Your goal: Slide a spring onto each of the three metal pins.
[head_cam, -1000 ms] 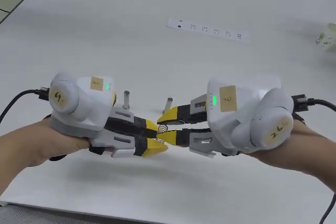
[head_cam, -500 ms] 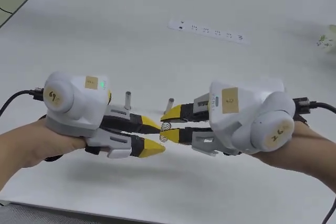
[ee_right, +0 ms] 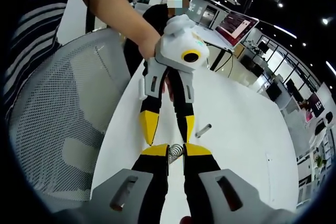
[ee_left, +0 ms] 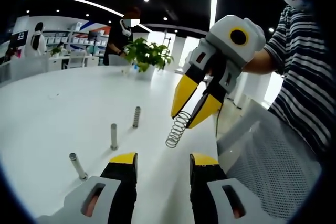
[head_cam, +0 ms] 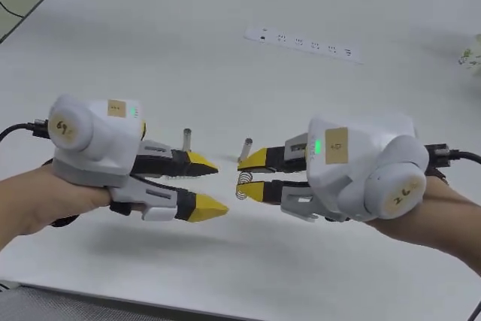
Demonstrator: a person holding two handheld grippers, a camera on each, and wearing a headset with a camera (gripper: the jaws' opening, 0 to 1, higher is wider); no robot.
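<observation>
Steel-grey and coiled, the spring (ee_left: pixel 177 129) is pinched at its upper end between the yellow tips of the right gripper (head_cam: pixel 243 177). Its long axis slants downward, with the free end pointing at the white table (head_cam: pixel 225 50) and toward the left gripper (head_cam: pixel 217 187). The left gripper faces it with jaws apart and empty, and the three metal pins (ee_left: pixel 113 136) stand upright on the table nearby, clear of the spring.
</observation>
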